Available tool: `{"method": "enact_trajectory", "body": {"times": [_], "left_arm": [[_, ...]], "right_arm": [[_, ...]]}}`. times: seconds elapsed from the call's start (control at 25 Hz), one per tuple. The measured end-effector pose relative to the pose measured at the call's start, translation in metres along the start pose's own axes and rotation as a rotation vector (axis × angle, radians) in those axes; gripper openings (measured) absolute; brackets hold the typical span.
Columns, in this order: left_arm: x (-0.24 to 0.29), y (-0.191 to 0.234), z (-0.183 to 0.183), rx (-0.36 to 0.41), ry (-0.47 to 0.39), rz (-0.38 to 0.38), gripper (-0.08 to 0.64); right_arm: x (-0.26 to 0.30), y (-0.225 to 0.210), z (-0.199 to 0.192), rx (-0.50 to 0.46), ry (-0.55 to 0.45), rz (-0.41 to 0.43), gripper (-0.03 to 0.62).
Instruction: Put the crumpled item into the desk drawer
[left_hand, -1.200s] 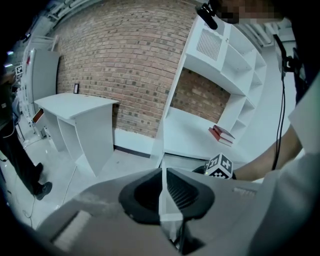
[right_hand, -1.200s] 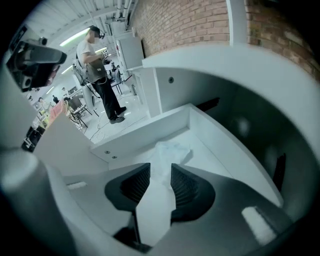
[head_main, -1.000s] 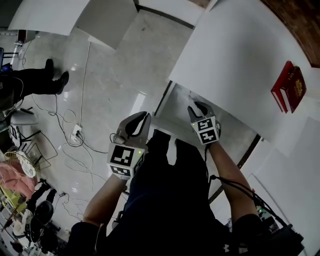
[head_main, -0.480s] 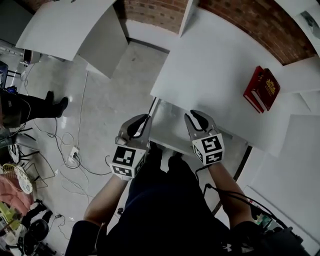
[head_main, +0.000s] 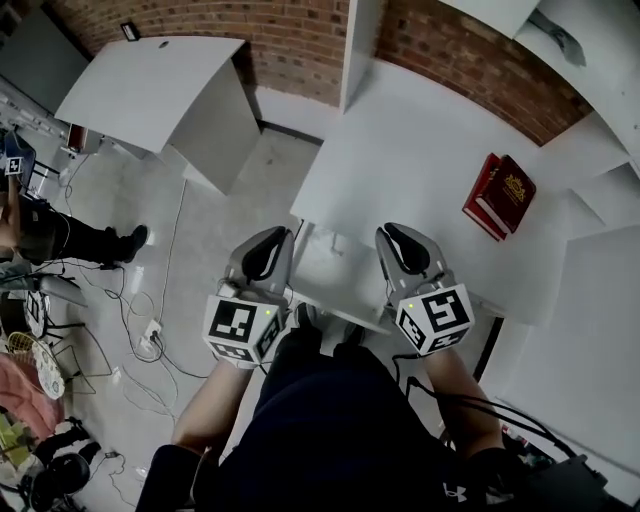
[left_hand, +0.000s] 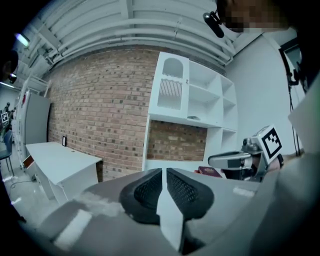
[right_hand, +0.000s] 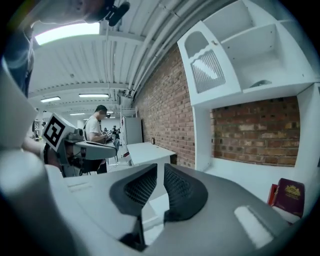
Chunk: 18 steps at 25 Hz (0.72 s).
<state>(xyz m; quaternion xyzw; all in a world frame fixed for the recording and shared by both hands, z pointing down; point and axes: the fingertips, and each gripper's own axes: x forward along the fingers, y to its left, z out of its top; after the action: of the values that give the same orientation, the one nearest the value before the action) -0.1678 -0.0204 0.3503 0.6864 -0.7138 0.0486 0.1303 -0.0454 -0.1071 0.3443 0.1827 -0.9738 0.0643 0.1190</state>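
A white desk (head_main: 420, 160) stands against the brick wall, and its drawer (head_main: 335, 272) is pulled out below the front edge. No crumpled item shows in any view. My left gripper (head_main: 283, 236) hangs at the drawer's left side, jaws shut and empty (left_hand: 164, 172). Level with it, my right gripper (head_main: 389, 232) is at the drawer's right side. Its jaws are closing to a narrow gap with nothing between them (right_hand: 160, 170). Each gripper shows in the other's view: the right gripper (left_hand: 239, 160) and the left gripper (right_hand: 80, 146).
Two red books (head_main: 500, 193) lie on the desk's right part. White shelving (left_hand: 192, 100) rises above the desk. A second white desk (head_main: 150, 85) stands at the left. Cables (head_main: 150, 320) trail over the floor, and a person (right_hand: 95, 127) sits far off.
The right gripper has drawn back from over the drawer and narrowed its jaws. Both grippers now sit side by side. The head view has tilted up to show the brick wall.
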Motion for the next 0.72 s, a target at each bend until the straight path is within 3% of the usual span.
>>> {"method": "enact_trajectory", "body": {"times": [0.2, 0.36, 0.72], "left_arm": [[-0.013, -0.026, 0.046, 0.055, -0.107, -0.007, 0.031], [-0.022, -0.046, 0.077, 0.032, -0.161, -0.002, 0.031], [-0.030, -0.072, 0.103, 0.077, -0.227, -0.014, 0.031]], "right_arm": [[-0.026, 0.002, 0.042, -0.066, -0.105, -0.004, 0.041], [-0.046, 0.003, 0.067, -0.110, -0.171, -0.019, 0.032], [-0.077, -0.003, 0.091, -0.159, -0.265, -0.061, 0.003]]}}
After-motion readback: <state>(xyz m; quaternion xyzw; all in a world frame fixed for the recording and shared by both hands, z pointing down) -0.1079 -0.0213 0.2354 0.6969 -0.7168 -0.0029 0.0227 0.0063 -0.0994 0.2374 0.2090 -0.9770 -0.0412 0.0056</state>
